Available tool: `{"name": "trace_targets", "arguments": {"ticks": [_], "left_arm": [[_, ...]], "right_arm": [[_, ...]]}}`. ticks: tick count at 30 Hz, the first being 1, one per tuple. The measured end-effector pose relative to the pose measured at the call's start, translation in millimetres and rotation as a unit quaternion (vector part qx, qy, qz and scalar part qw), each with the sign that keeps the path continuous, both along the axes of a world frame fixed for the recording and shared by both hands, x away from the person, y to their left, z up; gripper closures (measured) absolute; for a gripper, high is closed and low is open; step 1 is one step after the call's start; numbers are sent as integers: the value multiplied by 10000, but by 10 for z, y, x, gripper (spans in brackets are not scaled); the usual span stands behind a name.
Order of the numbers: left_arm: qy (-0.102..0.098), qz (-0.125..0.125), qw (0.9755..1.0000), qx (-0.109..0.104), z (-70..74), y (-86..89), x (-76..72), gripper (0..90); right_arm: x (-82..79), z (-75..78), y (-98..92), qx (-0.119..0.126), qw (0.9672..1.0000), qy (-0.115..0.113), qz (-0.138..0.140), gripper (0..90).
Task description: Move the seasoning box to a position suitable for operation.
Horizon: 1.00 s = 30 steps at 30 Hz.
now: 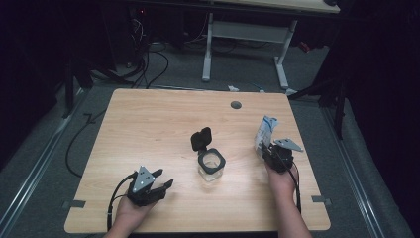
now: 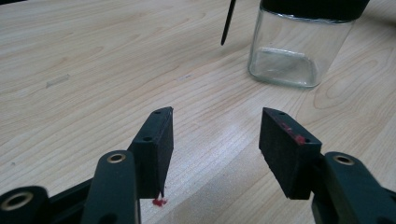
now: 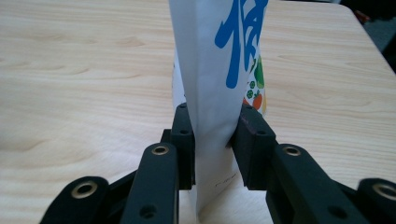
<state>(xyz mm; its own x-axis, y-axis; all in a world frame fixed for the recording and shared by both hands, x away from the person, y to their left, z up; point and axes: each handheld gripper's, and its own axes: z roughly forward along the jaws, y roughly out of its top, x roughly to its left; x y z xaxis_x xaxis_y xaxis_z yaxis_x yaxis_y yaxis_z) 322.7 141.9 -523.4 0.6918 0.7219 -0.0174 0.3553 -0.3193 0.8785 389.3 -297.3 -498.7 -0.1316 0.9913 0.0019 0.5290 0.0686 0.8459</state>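
The right gripper (image 3: 212, 140) is clamping a white paper packet (image 3: 212, 70), its two black pads pressing on either side of the packet's lower part, with the packet standing upright between them; in the high view the same gripper (image 1: 267, 148) is sitting near the right edge of the wooden table (image 1: 148, 124) with the packet (image 1: 265, 131) rising just beyond it. The packet is looking flat and tall, white, printed with large blue brush-like characters that are cut off and cannot be read, and with small green and orange vegetable pictures low on one side. A faint line of small print near its bottom edge is too small to read. The left gripper (image 2: 215, 140) is resting with its jaws standing apart and nothing between them, pointing toward a clear square glass jar (image 2: 294, 46). That jar (image 1: 211, 166) is standing at the middle of the table, its black hinged lid (image 1: 201, 139) flipped open and leaning back.
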Motion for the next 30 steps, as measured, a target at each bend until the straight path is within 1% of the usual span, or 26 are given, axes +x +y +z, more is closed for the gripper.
{"name": "trace_targets", "arguments": {"ticks": [3, 6, 8, 10, 12, 14, 16, 17, 18, 19, 20, 23, 24, 25, 28, 30], "left_arm": [[19, -7, 10000, -5, 1, -1, 0, 453], [4, 4, 10000, -18, 3, -5, -4, 454], [11, 2, 10000, -16, 5, -3, -4, 454], [17, 9, 10000, -11, 4, 0, 0, 454], [18, 20, 10000, -11, 0, 0, 3, 454], [14, 28, 10000, -11, -1, 0, 3, 455], [14, 16, 10000, 0, 0, 1, 2, 455], [14, 16, 10000, 0, 0, 1, 2, 455], [13, 17, 10000, 2, -1, -1, 2, 455], [13, 15, 10000, 1, -1, -1, 2, 455], [13, 15, 10000, 1, -1, -1, 2, 455], [-1, 20, 10000, 4, -2, -9, -1, 456], [1, 21, 10000, 7, -2, -11, -2, 455], [1, 21, 10000, 7, -2, -12, -2, 456], [10, 18, 10000, 21, -4, -14, -3, 456], [7, 17, 10000, 23, -6, -17, -3, 456]], "right_arm": [[-109, -6, 69, -30, 9998, -37, 196, 721], [-201, -9, 125, -54, 9994, -76, 323, 728], [-217, -8, 134, -51, 9994, -82, 345, 730], [-273, 3, 157, -83, 9990, -132, 417, 736], [-312, 16, 163, -41, 9988, -157, 469, 738], [-383, 32, 170, 61, 9984, -188, 536, 740], [-443, 36, 179, 96, 9978, -205, 620, 741], [-443, 36, 179, 96, 9978, -205, 620, 741], [-512, 32, 198, 135, 9970, -232, 722, 742], [-542, 27, 212, 151, 9967, -241, 756, 742], [-542, 27, 212, 151, 9967, -241, 756, 742], [-620, -3, 241, 79, 9956, -258, 901, 743], [-628, -15, 243, 81, 9955, -234, 913, 743], [-641, -30, 239, 88, 9952, -273, 931, 742], [-661, -39, 221, 62, 9952, -253, 940, 738], [-674, -36, 211, 32, 9950, -284, 956, 728]]}}
